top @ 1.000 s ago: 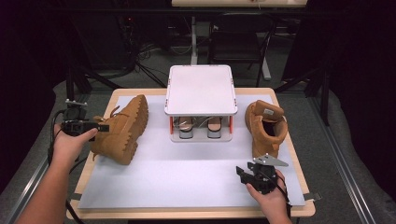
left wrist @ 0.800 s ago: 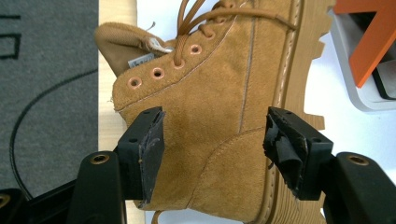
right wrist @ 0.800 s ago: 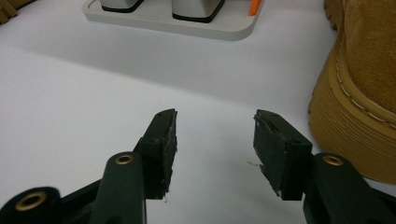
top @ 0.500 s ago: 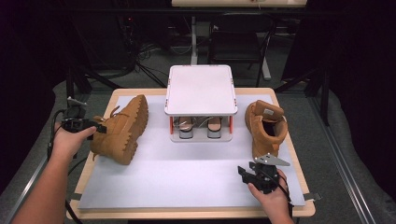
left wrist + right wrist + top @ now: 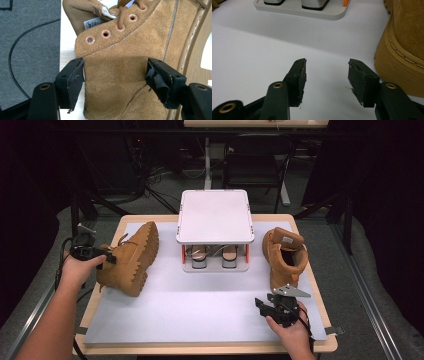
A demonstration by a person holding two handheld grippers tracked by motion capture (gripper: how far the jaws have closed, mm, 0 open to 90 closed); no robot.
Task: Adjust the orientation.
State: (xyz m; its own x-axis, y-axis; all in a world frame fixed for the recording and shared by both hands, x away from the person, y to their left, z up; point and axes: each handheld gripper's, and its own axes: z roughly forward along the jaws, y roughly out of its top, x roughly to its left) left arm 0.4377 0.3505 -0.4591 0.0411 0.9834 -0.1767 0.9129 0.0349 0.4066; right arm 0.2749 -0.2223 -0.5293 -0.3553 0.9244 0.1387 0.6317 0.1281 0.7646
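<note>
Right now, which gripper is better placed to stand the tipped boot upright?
Left. The left gripper has its jaws spread around the ankle of the tipped boot, touching or nearly touching the suede. The right gripper is open over bare mat, beside the upright boot.

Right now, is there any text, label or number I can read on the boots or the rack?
Left boot, white tongue label: dark print, too small and cut off to read.
Right boot, tongue label: too small to read.
White rack: no text visible.
</note>
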